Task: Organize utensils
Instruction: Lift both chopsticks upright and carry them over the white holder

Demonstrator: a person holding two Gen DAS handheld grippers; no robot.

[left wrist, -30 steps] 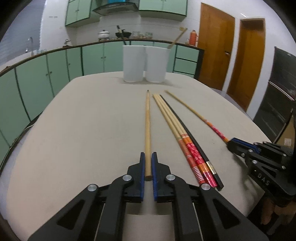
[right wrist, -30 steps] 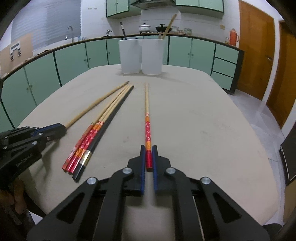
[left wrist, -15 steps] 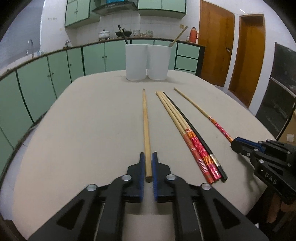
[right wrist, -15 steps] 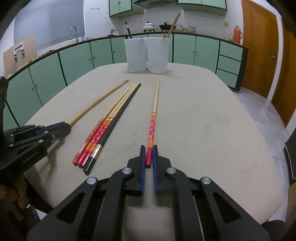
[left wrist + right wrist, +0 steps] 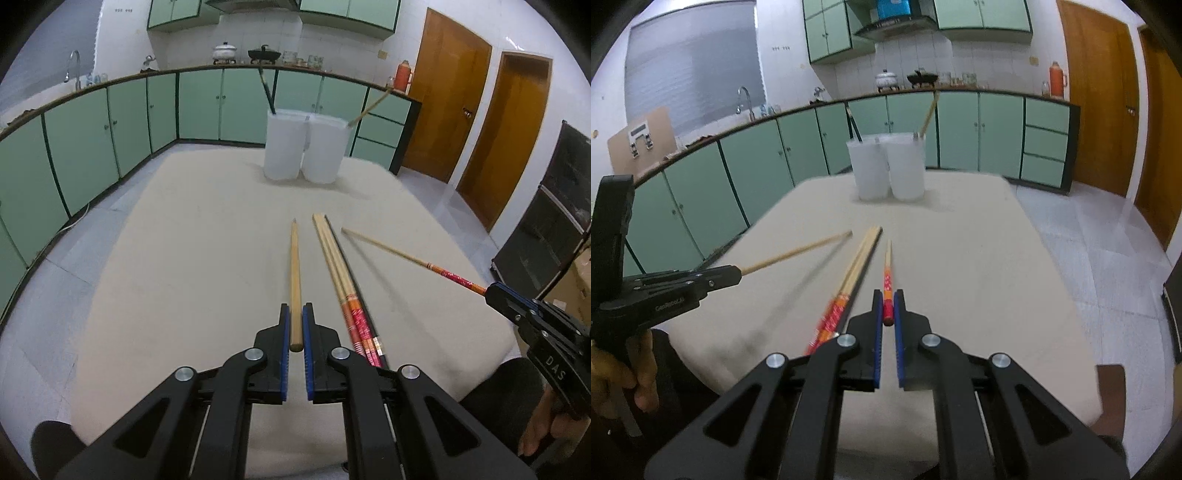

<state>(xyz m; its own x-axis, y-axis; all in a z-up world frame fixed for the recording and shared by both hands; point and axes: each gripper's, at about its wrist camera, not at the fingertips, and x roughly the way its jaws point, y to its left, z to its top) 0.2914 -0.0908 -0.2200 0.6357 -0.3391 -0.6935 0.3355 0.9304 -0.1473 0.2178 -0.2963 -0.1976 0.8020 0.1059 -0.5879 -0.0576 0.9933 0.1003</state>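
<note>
My left gripper is shut on the thick end of a plain wooden chopstick and holds it lifted above the beige table. My right gripper is shut on the red end of a red-patterned chopstick, also lifted. Each gripper shows in the other's view, the left and the right. A bundle of red-banded and black chopsticks lies on the table between them. Two white cups stand at the far end, the left with a dark chopstick, the right with a wooden one.
Green kitchen cabinets run behind and to the left of the table. Wooden doors are at the right. The floor shows right of the table edge.
Both grippers have risen from the table, each lifting its chopstick off the surface. The cups now appear farther below and ahead.
</note>
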